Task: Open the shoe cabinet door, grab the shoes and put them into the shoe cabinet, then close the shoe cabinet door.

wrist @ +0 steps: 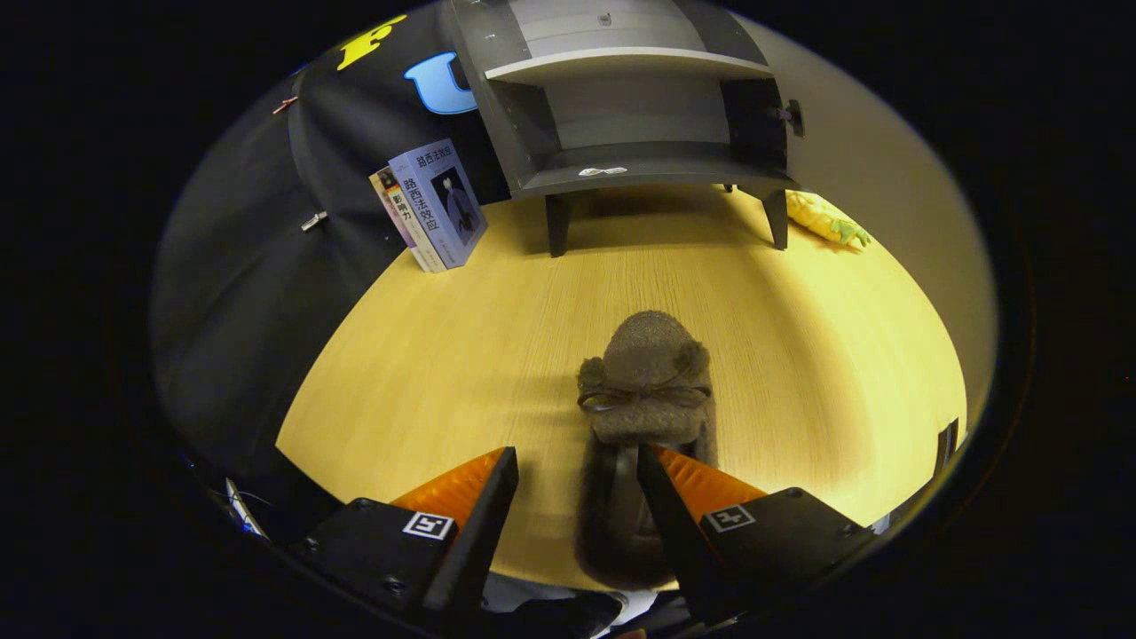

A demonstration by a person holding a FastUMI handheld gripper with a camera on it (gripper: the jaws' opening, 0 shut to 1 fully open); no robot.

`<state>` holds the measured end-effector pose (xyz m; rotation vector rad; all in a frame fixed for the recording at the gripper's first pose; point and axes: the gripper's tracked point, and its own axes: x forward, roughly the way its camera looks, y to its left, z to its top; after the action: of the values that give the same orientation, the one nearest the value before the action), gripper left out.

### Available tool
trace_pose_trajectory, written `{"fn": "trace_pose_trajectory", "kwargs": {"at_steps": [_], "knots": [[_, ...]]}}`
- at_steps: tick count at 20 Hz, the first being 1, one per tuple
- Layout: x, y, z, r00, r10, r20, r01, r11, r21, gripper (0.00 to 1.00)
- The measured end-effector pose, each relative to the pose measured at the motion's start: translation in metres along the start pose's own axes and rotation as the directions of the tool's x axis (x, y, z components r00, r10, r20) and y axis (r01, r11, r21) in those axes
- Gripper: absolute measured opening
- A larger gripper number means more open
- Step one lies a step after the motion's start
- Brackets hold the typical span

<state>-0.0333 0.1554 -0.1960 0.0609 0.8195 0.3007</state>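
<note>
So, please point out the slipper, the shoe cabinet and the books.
slipper (646, 373): gripper view, fuzzy toe with bow.
shoe cabinet (652, 169): gripper view, bottom shelf edge.
books (448, 209): gripper view, front cover.

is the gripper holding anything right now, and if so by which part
Nothing is held. The gripper is open over the fuzzy brown slipper: one finger is at the slipper's heel opening, the other stands apart over bare table.

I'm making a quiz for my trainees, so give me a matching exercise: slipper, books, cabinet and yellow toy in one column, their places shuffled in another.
1 slipper
2 books
3 cabinet
4 yellow toy

A leaning on the black cloth wall
B partly between the open gripper's fingers
C beside the cabinet's right leg
D beyond the slipper, door open

Pairs: 1-B, 2-A, 3-D, 4-C
</note>
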Motion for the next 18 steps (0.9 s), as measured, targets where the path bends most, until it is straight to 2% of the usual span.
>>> {"fn": "trace_pose_trajectory", "kwargs": {"at_steps": [2, 4, 6, 7, 9, 11, 14, 18], "knots": [[0.010, -0.004, 0.004, 0.999, -0.034, 0.042, 0.034, 0.999, 0.007, 0.77], [0.018, -0.010, 0.007, 0.995, -0.074, 0.071, 0.073, 0.997, 0.014, 0.75], [0.020, -0.015, 0.009, 0.990, -0.114, 0.079, 0.112, 0.993, 0.025, 0.61], [0.016, -0.019, 0.010, 0.988, -0.130, 0.087, 0.129, 0.991, 0.023, 0.47], [0.022, -0.016, 0.011, 0.993, -0.098, 0.071, 0.097, 0.995, 0.015, 0.20], [0.021, -0.016, 0.013, 0.993, -0.091, 0.075, 0.090, 0.996, 0.015, 0.05], [0.009, -0.012, 0.030, 0.994, -0.045, 0.103, 0.045, 0.999, 0.001, 0.05], [-0.023, -0.006, 0.080, 0.983, -0.013, 0.185, 0.010, 1.000, 0.013, 0.05]]}}
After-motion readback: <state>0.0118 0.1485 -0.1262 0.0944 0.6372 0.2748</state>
